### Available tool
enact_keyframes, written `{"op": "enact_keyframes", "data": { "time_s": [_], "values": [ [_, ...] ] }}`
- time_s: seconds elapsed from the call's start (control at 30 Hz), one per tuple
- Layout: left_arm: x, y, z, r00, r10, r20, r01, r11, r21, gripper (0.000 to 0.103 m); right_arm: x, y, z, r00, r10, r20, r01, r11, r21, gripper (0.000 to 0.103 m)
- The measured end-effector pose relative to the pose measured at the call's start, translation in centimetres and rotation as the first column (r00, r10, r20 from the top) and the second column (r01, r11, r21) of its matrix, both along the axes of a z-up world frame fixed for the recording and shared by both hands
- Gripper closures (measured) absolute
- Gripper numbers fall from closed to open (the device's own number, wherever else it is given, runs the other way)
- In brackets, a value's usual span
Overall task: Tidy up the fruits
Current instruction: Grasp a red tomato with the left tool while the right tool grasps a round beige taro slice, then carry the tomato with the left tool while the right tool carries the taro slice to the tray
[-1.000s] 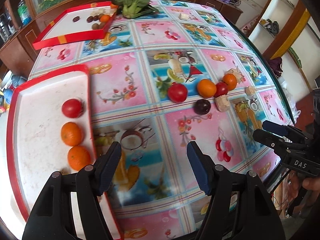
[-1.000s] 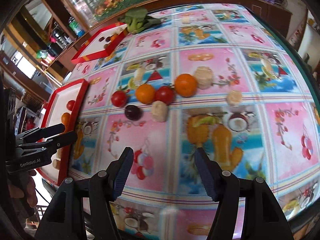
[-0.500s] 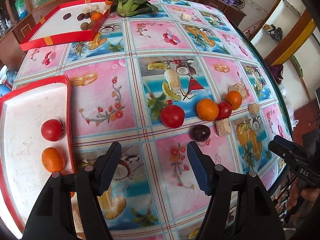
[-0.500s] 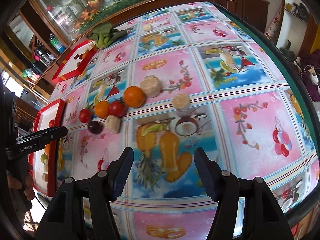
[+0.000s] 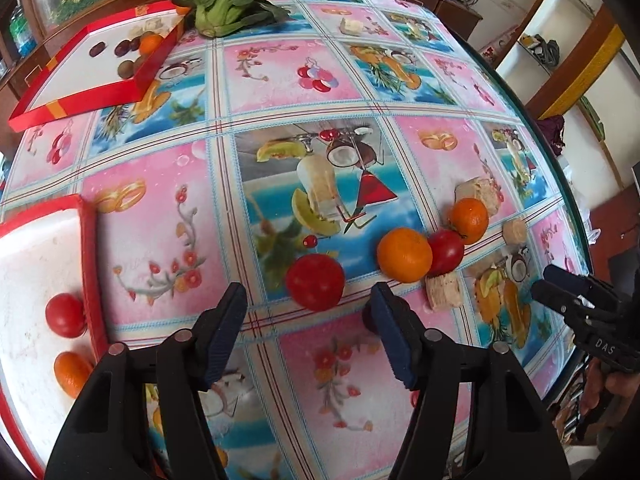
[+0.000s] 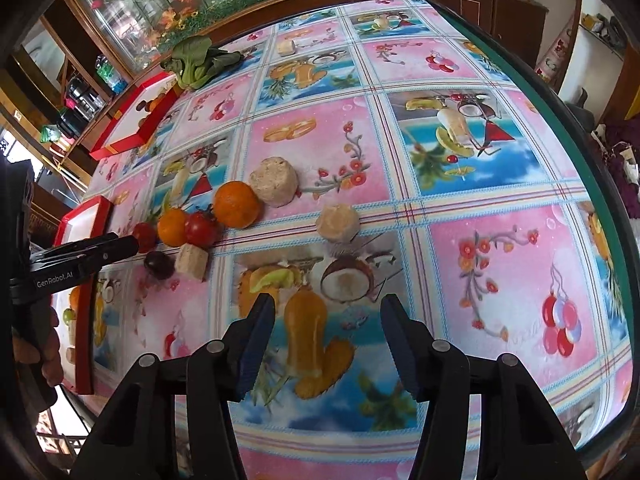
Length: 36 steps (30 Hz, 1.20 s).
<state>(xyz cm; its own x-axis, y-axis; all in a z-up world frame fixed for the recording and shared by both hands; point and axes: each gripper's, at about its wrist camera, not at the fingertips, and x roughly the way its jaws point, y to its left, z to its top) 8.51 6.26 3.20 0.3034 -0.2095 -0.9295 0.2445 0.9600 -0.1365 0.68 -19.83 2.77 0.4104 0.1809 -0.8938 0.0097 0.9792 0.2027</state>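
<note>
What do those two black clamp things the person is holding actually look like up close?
Each tool is glossy black plastic: two angled arms with round silver pins, ending in ribbed dark-blue pads. The left tool carries white "GenRobot.AI" lettering, seen from the right wrist view; the right tool shows white "DAS" letters from the left wrist view. A bare hand grips the left one. No cables show.

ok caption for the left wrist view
Open left tongs poised before a red tomato on the fruit-print tablecloth.
</note>
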Motion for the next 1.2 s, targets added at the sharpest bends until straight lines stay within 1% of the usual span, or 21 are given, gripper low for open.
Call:
{"op": "enact_keyframes", "data": {
  "time_s": [0.03,0.13,0.2,0.23,0.27,0.33,0.4,0.47,0.53,0.6,0.67,0.73,0.9,1.03,1.2],
  "values": [
    [0.2,-0.1,-0.3,1.000,-0.003,-0.006,0.003,1.000,0.006,0.043,0.4,-0.2,-0.2,1.000,-0.002,-0.005,0.002,1.000,-0.003,0.049],
    [0.6,-0.3,-0.8,1.000,-0.001,-0.014,0.002,1.000,0.019,0.043,1.7,-0.5,-0.8,1.000,-0.010,-0.020,0.010,1.000,-0.005,0.050],
    [0.6,-0.4,-1.0,1.000,-0.006,-0.015,0.006,1.000,0.031,0.043,2.5,-0.2,-1.1,1.000,0.002,-0.024,-0.002,1.000,-0.021,0.050],
    [0.6,-0.4,-1.1,1.000,-0.008,-0.015,0.008,0.999,0.035,0.043,2.8,0.0,-1.2,1.000,0.012,-0.026,-0.013,0.999,-0.032,0.052],
    [0.6,-0.4,-1.2,1.000,-0.008,-0.015,0.009,0.999,0.039,0.046,3.1,0.3,-1.3,0.999,0.022,-0.028,-0.023,0.999,-0.042,0.054],
    [0.7,-0.4,-1.4,1.000,-0.006,-0.024,0.007,0.999,0.042,0.052,3.7,0.7,-1.5,0.999,0.037,-0.026,-0.039,0.998,-0.056,0.056],
    [0.7,-0.4,-1.5,1.000,-0.004,-0.026,0.005,0.999,0.042,0.054,4.0,1.0,-1.6,0.999,0.042,-0.026,-0.044,0.996,-0.076,0.059],
    [0.8,-0.5,-1.4,1.000,-0.005,-0.028,0.006,1.000,0.031,0.065,4.5,1.2,-1.7,0.999,0.047,-0.025,-0.049,0.995,-0.086,0.061],
    [0.9,-0.9,-1.4,0.999,-0.013,-0.032,0.014,1.000,0.021,0.073,4.8,1.3,-1.7,0.998,0.052,-0.024,-0.054,0.995,-0.088,0.062],
    [0.8,-1.2,-1.3,0.999,-0.019,-0.029,0.020,0.999,0.033,0.073,5.2,1.3,-1.7,0.998,0.054,-0.021,-0.056,0.994,-0.094,0.064],
    [0.6,-1.2,-1.3,0.999,-0.017,-0.035,0.018,1.000,0.021,0.073,5.4,1.4,-1.7,0.998,0.054,-0.017,-0.056,0.993,-0.104,0.070],
    [0.4,-1.0,-1.3,0.999,-0.010,-0.042,0.011,1.000,0.008,0.073,5.5,1.5,-1.7,0.998,0.059,-0.013,-0.060,0.991,-0.116,0.075],
    [-0.7,-0.2,-1.3,0.999,0.007,-0.051,-0.009,1.000,-0.022,0.073,5.3,1.5,-1.7,0.998,0.056,-0.011,-0.057,0.992,-0.114,0.075],
    [-2.0,0.3,-1.2,0.999,0.007,-0.049,-0.008,0.999,-0.034,0.073,4.6,1.4,-1.4,0.999,0.049,-0.017,-0.050,0.996,-0.077,0.075],
    [-3.4,0.9,-1.1,0.999,0.014,-0.053,-0.016,0.999,-0.038,0.073,3.3,1.8,-1.1,0.999,0.052,-0.015,-0.053,0.996,-0.069,0.075]
  ]
}}
